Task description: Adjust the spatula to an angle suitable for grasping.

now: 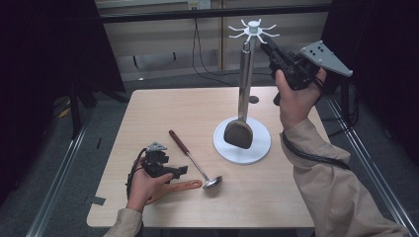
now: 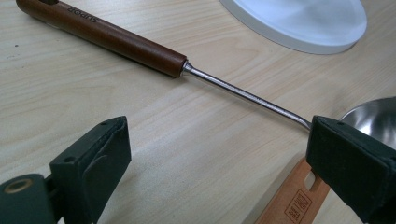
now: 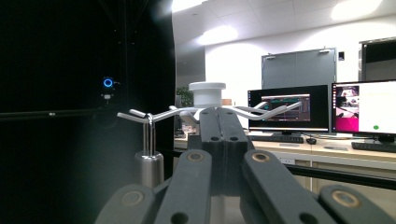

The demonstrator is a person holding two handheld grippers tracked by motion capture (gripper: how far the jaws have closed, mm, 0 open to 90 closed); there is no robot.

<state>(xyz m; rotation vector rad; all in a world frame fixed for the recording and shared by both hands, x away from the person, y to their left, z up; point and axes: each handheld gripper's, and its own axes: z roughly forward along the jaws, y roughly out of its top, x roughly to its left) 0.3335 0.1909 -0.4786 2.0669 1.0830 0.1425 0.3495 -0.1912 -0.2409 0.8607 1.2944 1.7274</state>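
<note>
Pale wood-grain desk [image 1: 148,118] carries a round white stand [image 1: 242,140] with a chrome spatula [image 1: 240,129] hanging from its hooks. Up beside the hooks, the right claw [image 1: 265,45] is pressed together, empty. Low over the desk the left claw [image 1: 181,170] gapes apart above the steel ladle [image 1: 197,165] with its brown wooden handle and a flat orange handle [image 1: 179,186].

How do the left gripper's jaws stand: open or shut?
Open. The left gripper shows bare table between its jaws, near the ladle.

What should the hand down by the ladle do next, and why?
Probably ease the left tool toward the ladle and close on its handle. Its jaws stand open and empty over the table, while a spatula already hangs on the rack.
</note>
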